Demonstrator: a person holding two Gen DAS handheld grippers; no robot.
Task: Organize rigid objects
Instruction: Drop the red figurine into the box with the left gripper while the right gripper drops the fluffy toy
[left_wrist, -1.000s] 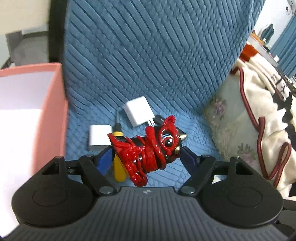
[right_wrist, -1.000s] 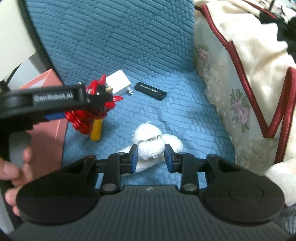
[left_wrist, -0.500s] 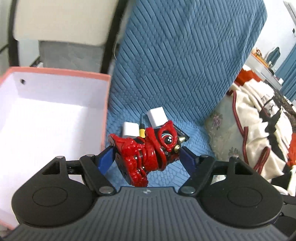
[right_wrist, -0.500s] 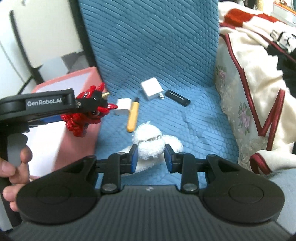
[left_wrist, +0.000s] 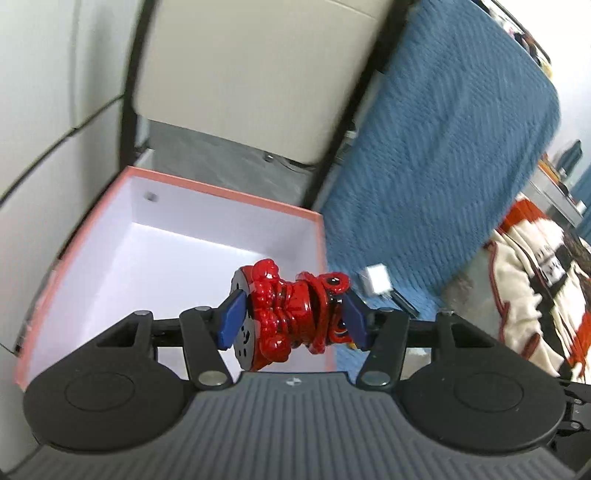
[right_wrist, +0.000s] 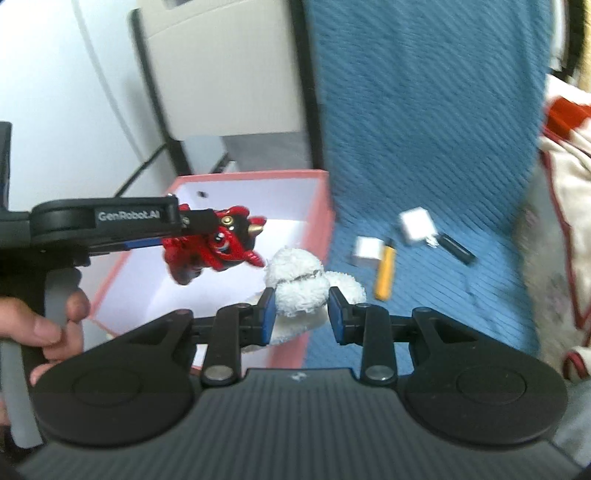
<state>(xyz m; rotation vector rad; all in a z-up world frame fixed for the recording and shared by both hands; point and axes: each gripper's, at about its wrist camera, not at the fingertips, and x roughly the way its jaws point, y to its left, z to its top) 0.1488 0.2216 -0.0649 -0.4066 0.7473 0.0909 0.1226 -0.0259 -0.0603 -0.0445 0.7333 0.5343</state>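
Pink box (left_wrist: 317, 221) at the seat's left edge. Both loads have been lifted off the blue seat (right_wrist: 461, 288) and carried above it. Left gripper (left_wrist: 291, 319), jaws closing, is clamped on the red figurine (left_wrist: 291, 314); right gripper (right_wrist: 300, 312) is clamped on the white plush (right_wrist: 299, 284). Release into the box is judged next. Chargers (right_wrist: 415, 225) and yellow tool (right_wrist: 384, 273) are left on the seat.

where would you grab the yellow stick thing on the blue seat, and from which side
Grip the yellow stick across its narrow middle, coming down from above. It lies flat on the blue seat cover, and the white cube crowds its upper left end, so stay toward the lower half.
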